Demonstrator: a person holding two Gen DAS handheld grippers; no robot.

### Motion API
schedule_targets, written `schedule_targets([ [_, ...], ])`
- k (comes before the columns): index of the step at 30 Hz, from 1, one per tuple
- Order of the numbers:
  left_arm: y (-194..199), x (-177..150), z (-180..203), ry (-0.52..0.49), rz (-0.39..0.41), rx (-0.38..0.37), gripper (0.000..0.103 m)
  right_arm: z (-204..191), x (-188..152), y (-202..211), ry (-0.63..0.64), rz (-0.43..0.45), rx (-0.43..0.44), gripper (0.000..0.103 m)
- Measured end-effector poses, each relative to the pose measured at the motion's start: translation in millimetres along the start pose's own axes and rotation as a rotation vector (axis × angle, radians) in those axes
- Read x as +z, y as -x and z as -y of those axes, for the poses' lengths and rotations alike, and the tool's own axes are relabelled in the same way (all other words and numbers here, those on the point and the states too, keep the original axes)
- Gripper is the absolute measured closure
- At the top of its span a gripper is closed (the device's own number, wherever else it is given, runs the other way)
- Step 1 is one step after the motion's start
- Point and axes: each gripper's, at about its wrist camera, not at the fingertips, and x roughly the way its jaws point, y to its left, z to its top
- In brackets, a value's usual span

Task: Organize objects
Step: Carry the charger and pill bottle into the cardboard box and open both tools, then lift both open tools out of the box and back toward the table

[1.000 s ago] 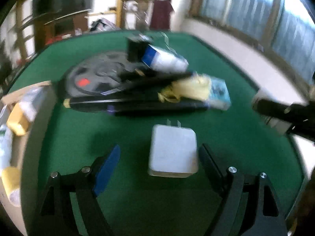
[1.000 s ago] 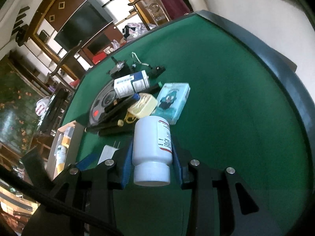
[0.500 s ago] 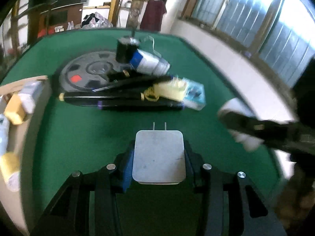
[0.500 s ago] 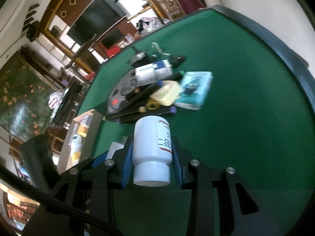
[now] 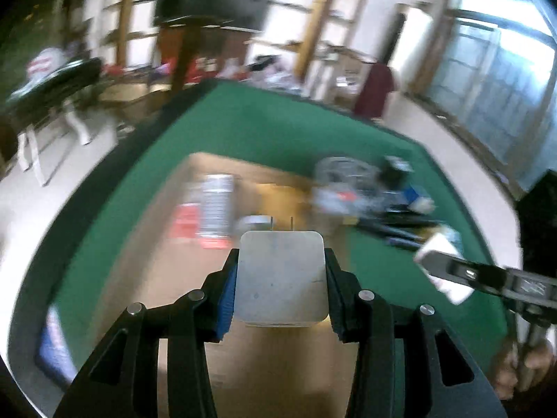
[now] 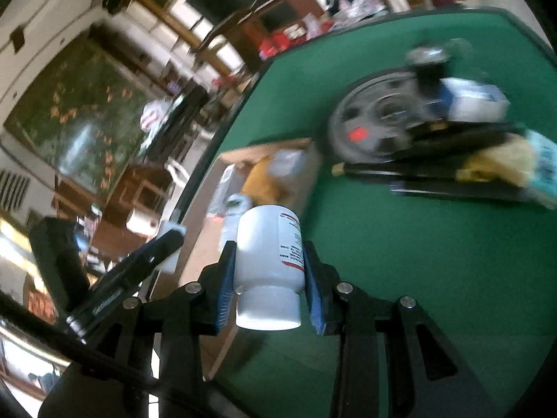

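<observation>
Left gripper (image 5: 281, 280): fingers clamped on the flat white square plug-in charger (image 5: 281, 277), one blue pad on each side edge, its two prongs pointing away from the camera. The jaws have just closed onto it. It hangs over the open brown cardboard box (image 5: 167, 240) at centre frame.

Right gripper (image 6: 268, 278): fingers clamped on the white plastic pill bottle with a red-and-white label (image 6: 268, 254), cap toward the camera. It sits just right of the box (image 6: 268, 148), above the green felt surface (image 6: 417, 244).

To do this step well, we judge both loads should be brought clear over the box's open floor and lowered to a bare patch before the pads part. One hand at a time would keep the two tools from crowding each other. The charger is best laid flat and the bottle kept clear of the box wall.

Hard to make out: both views are motion-blurred. Box contents read only as red, white and yellow smears, so free space is uncertain. The pile at upper right of the right wrist view (grey disc (image 6: 379, 118), dark rods, yellow and pale-blue items) is indistinct. The box's near wall is hidden behind the left tool.
</observation>
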Motion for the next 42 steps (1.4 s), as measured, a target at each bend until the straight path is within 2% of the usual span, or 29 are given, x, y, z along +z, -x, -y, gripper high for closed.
schedule_targets([
  [3, -21, 3, -25, 0.027, -0.043, 0.055, 0.064, -19, 5, -42, 0.019, -0.056, -0.004, 0.07],
  [6, -44, 2, -40, 0.044, -0.098, 0.075, 0.064, -33, 14, -75, 0.06, -0.075, -0.067, 0.07],
  [11, -70, -1, -48, 0.075, -0.179, 0.036, 0.064, -42, 22, -119, 0.109, -0.119, -0.189, 0.07],
  [16, -75, -1, -38, 0.032, -0.196, 0.06, 0.064, -36, 22, -137, 0.112, -0.137, -0.254, 0.07],
  [20, -72, -5, -35, 0.018, -0.204, 0.07, 0.058, -40, 24, -143, 0.141, -0.126, -0.295, 0.07],
  [24, -65, -10, -38, 0.023, -0.188, 0.074, 0.046, -43, 26, -145, 0.165, -0.115, -0.322, 0.069],
  [27, -66, -9, -37, 0.01, -0.191, 0.08, 0.044, -38, 29, -133, 0.109, -0.076, -0.257, 0.069],
  [29, -66, -10, -38, 0.01, -0.188, 0.081, 0.044, -37, 32, -118, 0.08, -0.028, -0.229, 0.063],
  [30, -65, -11, -38, 0.014, -0.188, 0.079, 0.044, -37, 33, -112, 0.077, -0.011, -0.227, 0.058],
  [31, -65, -11, -39, 0.018, -0.187, 0.075, 0.044, -36, 32, -104, 0.078, 0.005, -0.224, 0.056],
  [34, -59, -10, -43, 0.054, -0.177, 0.045, 0.044, -31, 27, -80, 0.082, 0.05, -0.224, 0.056],
  [36, -52, -8, -42, 0.055, -0.163, 0.053, 0.044, -27, 23, -71, 0.078, 0.07, -0.224, 0.056],
  [39, -38, -7, -29, -0.027, -0.157, 0.083, 0.044, -19, 19, -57, 0.068, 0.087, -0.222, 0.056],
  [42, -32, -12, -6, -0.206, -0.171, 0.161, 0.044, -10, 14, -48, 0.052, 0.091, -0.223, 0.056],
])
